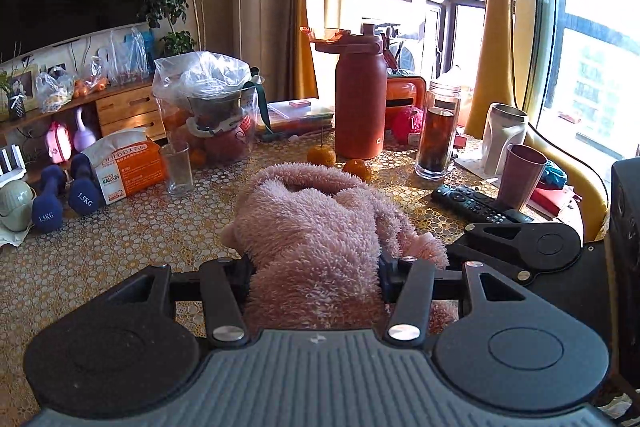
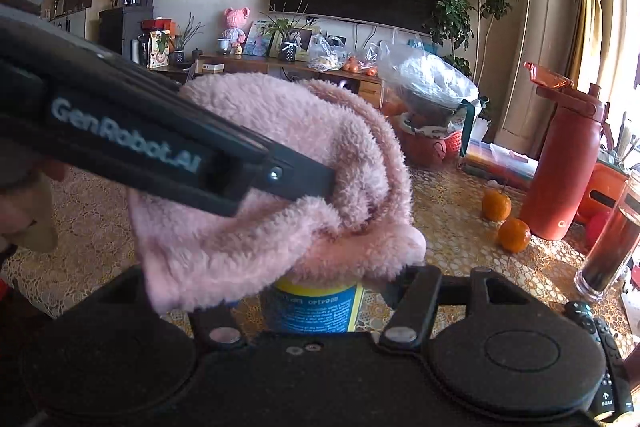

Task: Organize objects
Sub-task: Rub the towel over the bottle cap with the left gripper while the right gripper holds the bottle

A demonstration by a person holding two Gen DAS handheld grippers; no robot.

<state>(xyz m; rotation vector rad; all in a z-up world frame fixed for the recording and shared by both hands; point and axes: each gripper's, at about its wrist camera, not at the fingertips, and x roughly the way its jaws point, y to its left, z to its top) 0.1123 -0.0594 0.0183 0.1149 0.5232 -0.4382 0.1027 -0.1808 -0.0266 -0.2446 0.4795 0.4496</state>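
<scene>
A fluffy pink cloth (image 1: pixel 316 223) fills the middle of the left wrist view. My left gripper (image 1: pixel 316 275) is shut on the pink cloth, which bulges between its jaws and hides the fingertips. In the right wrist view the left gripper (image 2: pixel 316 183) comes in from the left, clamped on the same cloth (image 2: pixel 280 179). The cloth drapes over a blue and yellow can (image 2: pixel 316 307). My right gripper (image 2: pixel 316 291) holds that can between its jaws; its fingertips are hidden under the cloth.
On the patterned table (image 1: pixel 120 247) stand a red bottle (image 1: pixel 360 107), a jar of dark tea (image 1: pixel 438 131), two oranges (image 1: pixel 357 169), a remote (image 1: pixel 476 205), cups (image 1: pixel 520 177), a glass (image 1: pixel 176 167), a tissue box (image 1: pixel 124 167), dumbbells (image 1: pixel 48 203) and a bagged basket (image 1: pixel 212 107).
</scene>
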